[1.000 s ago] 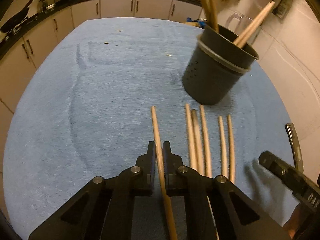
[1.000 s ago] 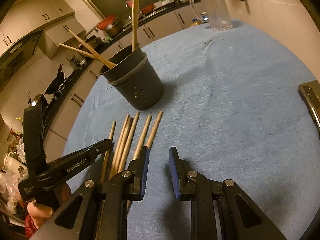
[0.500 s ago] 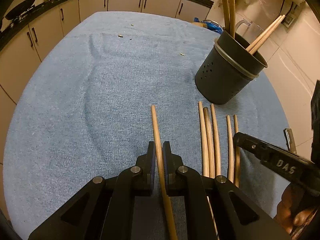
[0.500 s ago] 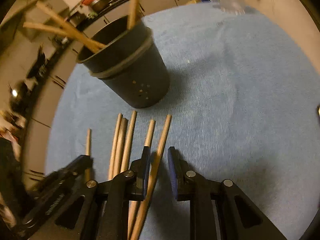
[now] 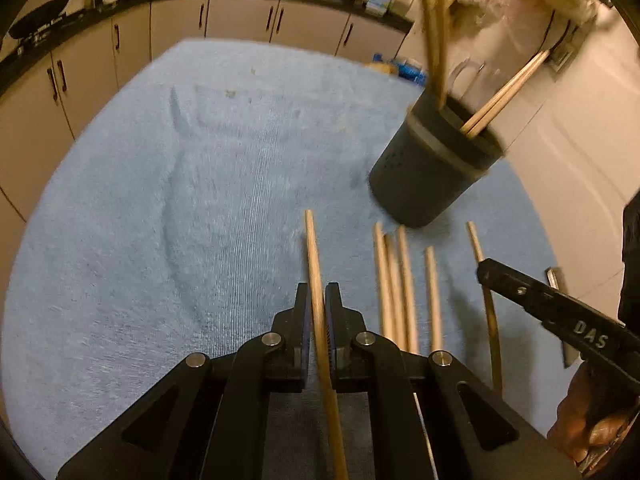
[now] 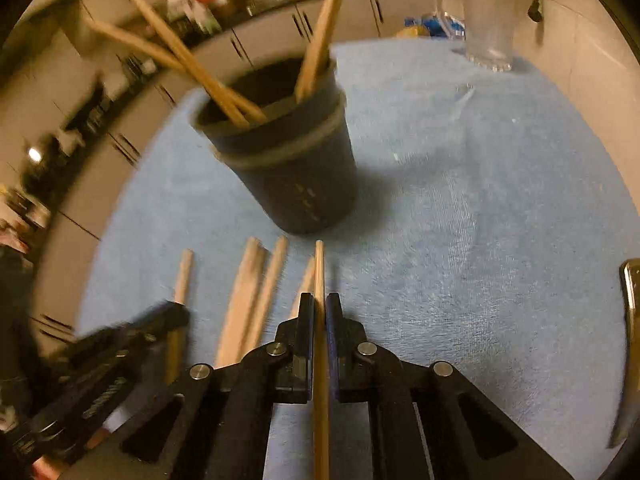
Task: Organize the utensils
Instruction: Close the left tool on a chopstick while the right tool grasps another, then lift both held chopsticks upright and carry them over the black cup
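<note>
My left gripper (image 5: 316, 294) is shut on a wooden chopstick (image 5: 312, 248) that points forward above the blue towel (image 5: 200, 200). My right gripper (image 6: 316, 304) is shut on another chopstick (image 6: 319, 268), held just above the towel in front of the dark utensil holder (image 6: 296, 176). The holder (image 5: 432, 176) stands upright with several chopsticks in it. Several loose chopsticks (image 5: 394, 276) lie side by side on the towel between the two grippers; they also show in the right wrist view (image 6: 250, 300). The right gripper's body (image 5: 552, 312) shows in the left wrist view.
A clear glass pitcher (image 6: 488, 12) stands at the towel's far edge. A metal utensil (image 6: 632, 304) lies at the right edge, also seen in the left wrist view (image 5: 558, 300). Kitchen cabinets (image 5: 240, 24) run behind the table.
My right gripper moved over the rightmost loose chopstick, closed on it and raised it. My left gripper stayed shut on its chopstick and shifted slightly.
</note>
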Demonstrator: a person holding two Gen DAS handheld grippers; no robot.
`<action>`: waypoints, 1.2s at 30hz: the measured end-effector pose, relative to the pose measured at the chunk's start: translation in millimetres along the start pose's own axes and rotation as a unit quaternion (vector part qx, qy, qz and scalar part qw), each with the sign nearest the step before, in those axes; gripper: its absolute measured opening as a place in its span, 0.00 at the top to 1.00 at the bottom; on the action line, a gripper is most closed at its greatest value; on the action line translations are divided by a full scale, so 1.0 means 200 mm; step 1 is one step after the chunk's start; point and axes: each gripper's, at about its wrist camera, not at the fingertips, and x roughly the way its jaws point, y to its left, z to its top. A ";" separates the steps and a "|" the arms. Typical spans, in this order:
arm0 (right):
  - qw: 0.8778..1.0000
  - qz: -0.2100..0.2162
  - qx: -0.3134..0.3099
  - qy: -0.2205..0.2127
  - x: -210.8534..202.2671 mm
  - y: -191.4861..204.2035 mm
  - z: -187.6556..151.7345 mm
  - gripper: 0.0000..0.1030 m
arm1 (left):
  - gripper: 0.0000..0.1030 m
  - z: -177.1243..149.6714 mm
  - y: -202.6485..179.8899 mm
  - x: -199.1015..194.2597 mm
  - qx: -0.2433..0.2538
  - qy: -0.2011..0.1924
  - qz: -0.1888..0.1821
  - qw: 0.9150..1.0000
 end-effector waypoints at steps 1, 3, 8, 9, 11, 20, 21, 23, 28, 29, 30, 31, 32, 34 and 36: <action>1.000 0.007 0.001 -0.017 -0.05 0.00 0.01 0.94 | 0.94 0.00 0.00 -0.04 -0.002 -0.009 -0.004 1.000; 0.998 0.026 0.002 -0.057 -0.15 0.00 0.00 0.94 | 0.94 0.01 -0.02 -0.12 -0.004 -0.032 -0.013 0.999; 0.987 0.057 -0.006 -0.151 -0.40 0.02 -0.07 0.94 | 0.94 0.04 -0.07 -0.35 0.001 -0.103 -0.016 0.995; 0.984 0.061 -0.007 -0.167 -0.44 0.02 -0.08 0.94 | 0.94 0.04 -0.08 -0.38 0.002 -0.111 -0.016 0.994; 0.980 0.070 -0.010 -0.188 -0.50 0.03 -0.11 0.94 | 0.94 0.05 -0.10 -0.44 0.003 -0.127 -0.019 0.992; 0.973 0.073 -0.022 -0.219 -0.62 0.07 -0.13 0.94 | 0.68 0.08 -0.05 -0.22 -0.018 -0.012 -0.006 1.000; 0.973 0.074 -0.020 -0.217 -0.62 0.07 -0.14 0.94 | 0.68 0.07 -0.03 -0.17 -0.021 0.004 0.003 1.000; 0.974 0.075 -0.017 -0.215 -0.63 0.06 -0.14 0.94 | 0.68 0.07 -0.02 -0.07 -0.023 0.030 0.019 0.999; 0.974 0.080 -0.016 -0.210 -0.62 0.04 -0.13 0.94 | 0.70 0.08 0.01 0.15 -0.031 0.084 0.040 0.995; 0.974 0.080 -0.016 -0.210 -0.61 0.04 -0.12 0.94 | 0.70 0.08 0.00 0.16 -0.027 0.081 0.046 0.995; 0.974 0.081 -0.017 -0.209 -0.61 0.03 -0.12 0.94 | 0.71 0.09 -0.03 0.17 -0.013 0.081 0.054 0.995; 0.975 0.082 -0.017 -0.208 -0.60 0.03 -0.11 0.94 | 0.73 0.10 -0.04 0.18 -0.009 0.084 0.057 0.995; 0.975 0.084 -0.017 -0.207 -0.60 0.03 -0.11 0.94 | 0.75 0.10 -0.06 0.19 -0.002 0.084 0.066 0.994; 0.975 0.085 -0.017 -0.206 -0.59 0.03 -0.11 0.94 | 0.83 0.11 -0.11 0.21 0.028 0.085 0.092 0.992; 0.975 0.086 -0.017 -0.204 -0.59 0.03 -0.10 0.94 | 0.93 0.10 -0.15 0.23 0.049 0.077 0.122 0.988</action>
